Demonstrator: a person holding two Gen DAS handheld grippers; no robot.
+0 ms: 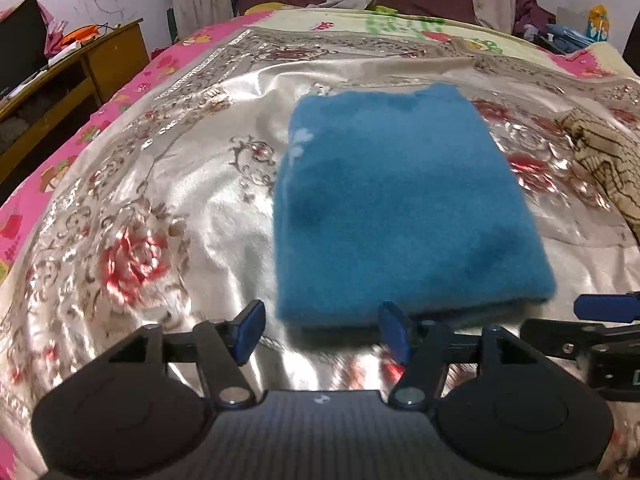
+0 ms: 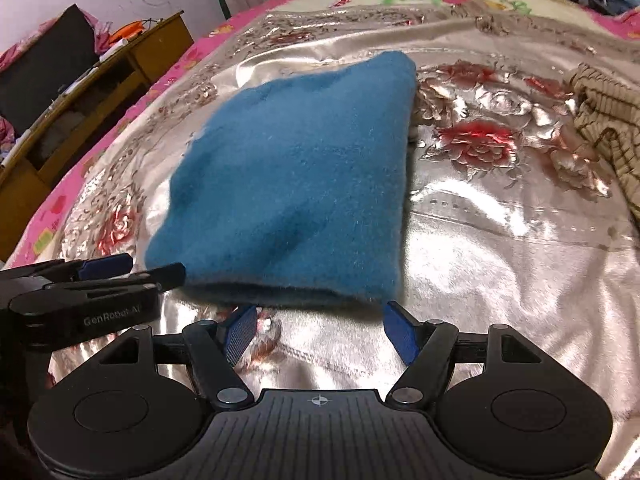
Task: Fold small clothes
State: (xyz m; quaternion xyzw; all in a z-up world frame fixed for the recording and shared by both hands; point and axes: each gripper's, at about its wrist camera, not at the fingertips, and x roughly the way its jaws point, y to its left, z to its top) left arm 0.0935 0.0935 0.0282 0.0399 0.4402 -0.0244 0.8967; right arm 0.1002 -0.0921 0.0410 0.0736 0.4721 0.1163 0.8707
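Satin bedspread [image 1: 168, 184] with red roses covers the bed; it looks slick, so the fold could slide if nudged. Blue fleece garment [image 1: 400, 208] lies on it as a folded rectangle, near edge just beyond both grippers. Striped beige cloth [image 2: 608, 120] lies well apart, likely next. Left gripper [image 1: 324, 330] and right gripper [image 2: 320, 330]: fingers apart, nothing between them. Judgement: fold is done; lift clear without catching the near hem.

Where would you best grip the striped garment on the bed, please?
Grip the striped garment at its raised, bunched left edge, coming from over the bare bedspread. It lies crumpled, and those upstanding folds look easiest to pinch; its right part runs out of view.
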